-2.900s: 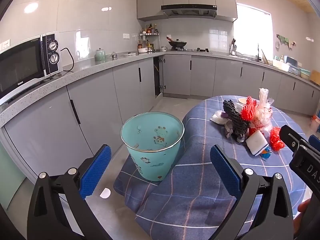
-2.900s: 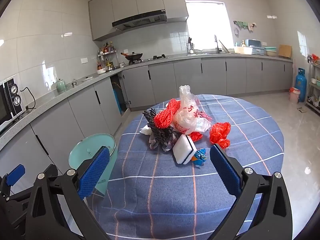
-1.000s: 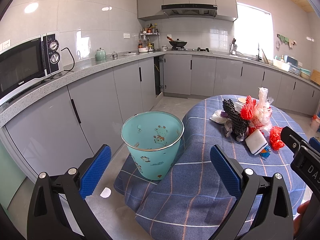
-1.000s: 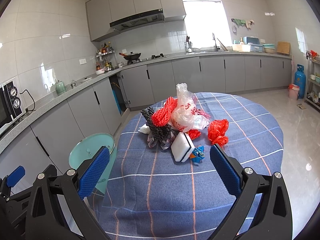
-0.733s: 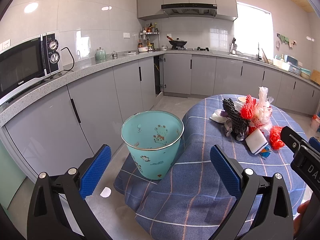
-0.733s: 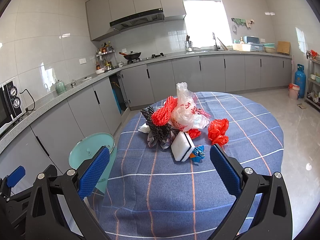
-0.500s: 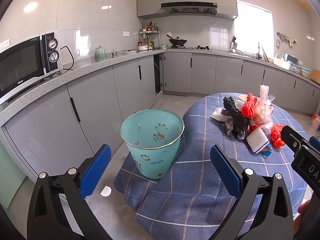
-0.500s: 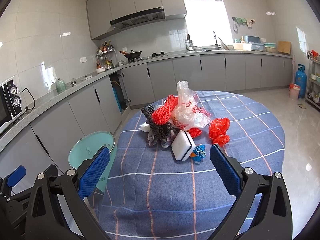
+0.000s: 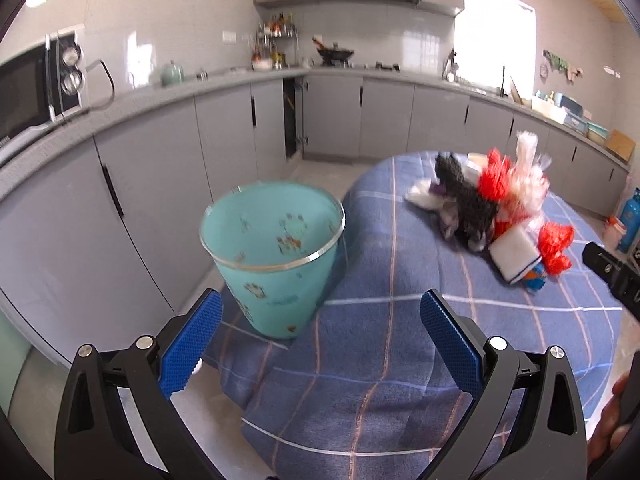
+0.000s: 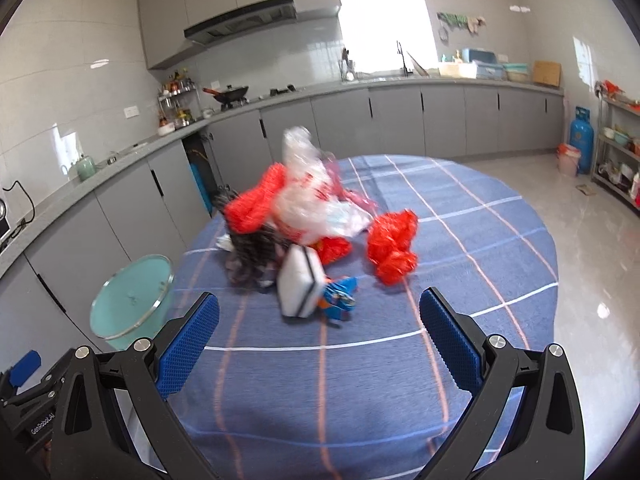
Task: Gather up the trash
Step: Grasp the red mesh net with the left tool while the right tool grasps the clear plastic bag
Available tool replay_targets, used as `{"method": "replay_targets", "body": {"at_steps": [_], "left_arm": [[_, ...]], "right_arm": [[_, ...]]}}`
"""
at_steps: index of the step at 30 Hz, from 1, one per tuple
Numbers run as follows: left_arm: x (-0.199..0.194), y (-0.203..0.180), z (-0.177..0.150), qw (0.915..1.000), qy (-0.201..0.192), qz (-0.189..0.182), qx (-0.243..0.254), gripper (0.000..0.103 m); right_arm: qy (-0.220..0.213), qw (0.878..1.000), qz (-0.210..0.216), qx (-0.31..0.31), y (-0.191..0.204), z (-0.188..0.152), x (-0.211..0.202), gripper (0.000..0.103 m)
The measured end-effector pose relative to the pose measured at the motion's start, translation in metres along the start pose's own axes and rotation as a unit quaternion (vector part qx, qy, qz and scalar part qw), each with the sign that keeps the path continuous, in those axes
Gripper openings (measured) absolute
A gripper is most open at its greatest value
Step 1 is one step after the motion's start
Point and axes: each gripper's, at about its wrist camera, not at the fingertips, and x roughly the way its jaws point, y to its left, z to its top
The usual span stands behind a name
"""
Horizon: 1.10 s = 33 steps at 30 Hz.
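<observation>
I am in a home kitchen. Grey cabinets (image 9: 224,148) run under a long grey worktop (image 10: 440,80) along the walls. A microwave (image 9: 36,92) sits at the worktop's left end, a wok (image 10: 230,94) on the hob beneath an extractor hood (image 10: 240,20), and a sink tap (image 10: 400,56) by the bright window (image 10: 384,24). A blue gas cylinder (image 10: 582,136) stands on the tiled floor (image 10: 592,240) beside a round table with a checked blue cloth (image 10: 460,248).

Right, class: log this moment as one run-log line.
left gripper: open, empty | right gripper: open, empty | trash: piled on table | bin: beside table
</observation>
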Motion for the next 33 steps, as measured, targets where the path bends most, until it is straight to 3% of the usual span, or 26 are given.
{"method": "replay_targets", "body": {"at_steps": [3,5,6,11,14,23,26,29,30,32,33], "left_arm": [[0.017,-0.005,-0.006,0.9998,0.014,0.008,0.010,0.097],[0.027,-0.006,-0.007,0.9997,0.024,0.003,0.007,0.097],[0.031,-0.006,-0.007,0.9996,0.029,0.002,0.006,0.096],[0.047,-0.011,-0.007,0.9992,0.037,-0.009,0.007,0.094],[0.055,-0.015,-0.001,0.9988,0.041,-0.024,0.011,0.089],[0.065,-0.052,0.052,0.9961,0.008,-0.076,0.044,0.084],[0.072,-0.070,0.075,0.9927,0.008,-0.110,0.049,0.084],[0.080,-0.084,0.091,0.9915,0.005,-0.116,0.060,0.079],[0.083,-0.089,0.095,0.9912,0.004,-0.115,0.066,0.079],[0.087,-0.095,0.101,0.9906,0.003,-0.118,0.069,0.079],[0.089,-0.099,0.105,0.9902,0.001,-0.120,0.072,0.079]], "right_arm": [[0.017,1.000,0.002,0.001,-0.009,-0.003,0.017,0.097],[0.025,1.000,0.009,0.004,-0.013,-0.003,0.027,0.080],[0.030,0.999,0.011,0.002,-0.013,-0.002,0.030,0.077],[0.037,0.999,0.025,-0.008,-0.014,0.006,0.048,0.075],[0.044,0.998,0.043,-0.010,-0.012,0.017,0.058,0.067],[0.018,0.998,0.062,-0.012,-0.007,0.073,0.072,0.067],[0.030,0.997,0.071,-0.016,-0.001,0.088,0.091,0.067],[0.054,0.996,0.071,-0.025,0.004,0.091,0.115,0.066],[0.067,0.994,0.079,-0.023,0.004,0.091,0.123,0.060],[0.087,0.992,0.094,-0.014,0.001,0.089,0.134,0.034],[0.090,0.991,0.100,-0.014,-0.001,0.089,0.137,0.032]]}}
